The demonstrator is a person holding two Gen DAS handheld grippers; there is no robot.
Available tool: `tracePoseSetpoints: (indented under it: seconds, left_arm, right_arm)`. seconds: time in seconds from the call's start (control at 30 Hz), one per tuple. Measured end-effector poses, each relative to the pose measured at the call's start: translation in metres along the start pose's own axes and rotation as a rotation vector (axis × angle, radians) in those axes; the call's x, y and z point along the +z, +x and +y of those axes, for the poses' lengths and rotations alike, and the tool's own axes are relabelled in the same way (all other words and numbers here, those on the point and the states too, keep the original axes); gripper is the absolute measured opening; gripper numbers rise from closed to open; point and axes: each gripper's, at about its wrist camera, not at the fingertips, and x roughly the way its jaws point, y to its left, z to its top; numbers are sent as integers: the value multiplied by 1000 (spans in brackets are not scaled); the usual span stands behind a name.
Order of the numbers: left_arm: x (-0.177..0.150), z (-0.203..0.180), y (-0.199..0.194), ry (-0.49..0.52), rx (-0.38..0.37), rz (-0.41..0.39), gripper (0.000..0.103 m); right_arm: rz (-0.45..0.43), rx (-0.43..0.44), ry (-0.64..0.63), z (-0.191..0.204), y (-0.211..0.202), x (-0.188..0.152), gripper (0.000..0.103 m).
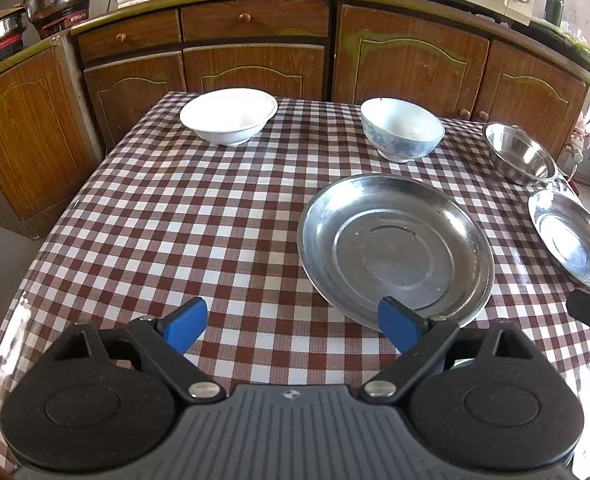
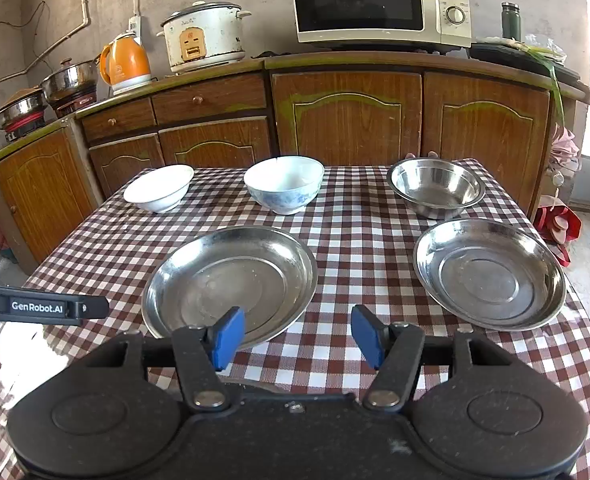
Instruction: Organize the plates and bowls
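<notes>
Right wrist view: right gripper and left gripper gape empty; steel plate likely slides on the slick tablecloth.

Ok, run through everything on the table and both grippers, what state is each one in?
White bowl: upright, empty.
Blue-patterned bowl: upright, empty.
Steel bowl: upright, empty.
Left steel plate: flat on the cloth, empty.
Right steel plate: flat, empty.
Left gripper: fingers wide open, holding nothing.
Right gripper: fingers open, holding nothing.
</notes>
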Motion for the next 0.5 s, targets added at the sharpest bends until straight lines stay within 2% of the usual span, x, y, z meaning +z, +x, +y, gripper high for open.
tracePoseSetpoints:
  seconds: [0.5]
  left_arm:
    - [6, -2, 12, 5, 9, 8, 95]
  right_arm:
    - [5, 3, -2, 3, 17, 11, 75]
